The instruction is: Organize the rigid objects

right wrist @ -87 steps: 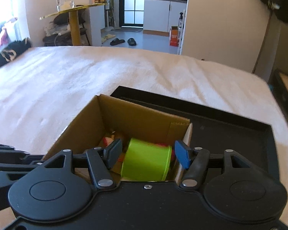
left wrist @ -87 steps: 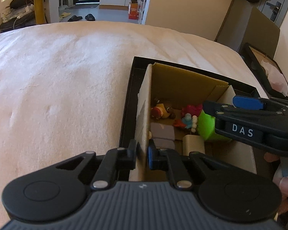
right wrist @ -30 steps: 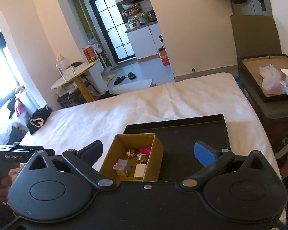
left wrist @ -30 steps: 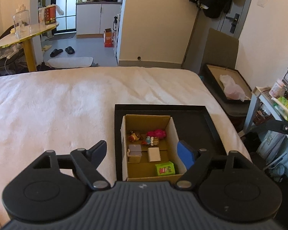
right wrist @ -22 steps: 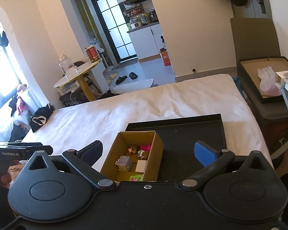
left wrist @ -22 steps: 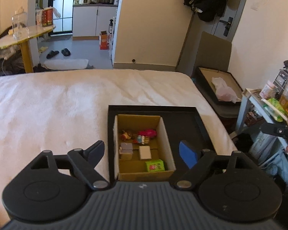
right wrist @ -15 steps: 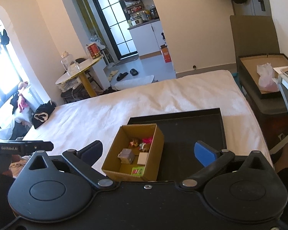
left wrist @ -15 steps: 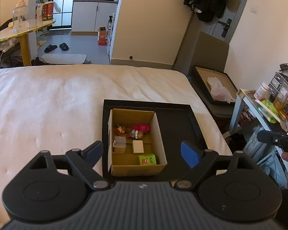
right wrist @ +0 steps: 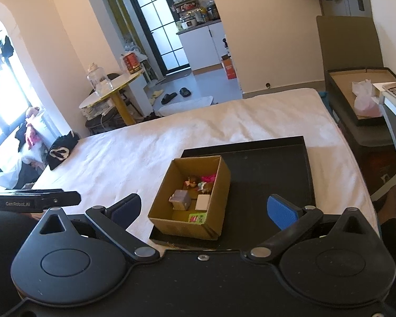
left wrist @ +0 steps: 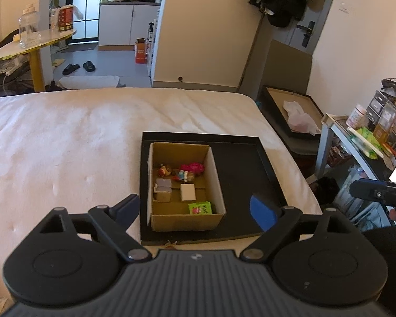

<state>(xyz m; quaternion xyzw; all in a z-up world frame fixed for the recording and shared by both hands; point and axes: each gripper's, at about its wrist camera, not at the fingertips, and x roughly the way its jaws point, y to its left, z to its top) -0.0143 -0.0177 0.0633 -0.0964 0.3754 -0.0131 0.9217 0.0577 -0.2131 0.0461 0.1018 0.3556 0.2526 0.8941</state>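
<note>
Here both tools hang back from the bed, jaws spread wide and empty. The left hand-held gripper [left wrist: 195, 208] frames the cardboard box [left wrist: 184, 219] squarely at lower centre of its view, so the box lies straight ahead and below it. The right hand-held gripper [right wrist: 202, 210] sees the same box [right wrist: 190, 227] left of centre, turned at an angle. The box's long axis runs away from the left tool, up the frame. It sits in the left part of the black tray [left wrist: 245, 174] on the bed [left wrist: 66, 142], with the green carton [left wrist: 199, 208] in its near right corner. By my reading the left tool is the better aligned; which is nearer I cannot tell.
</note>
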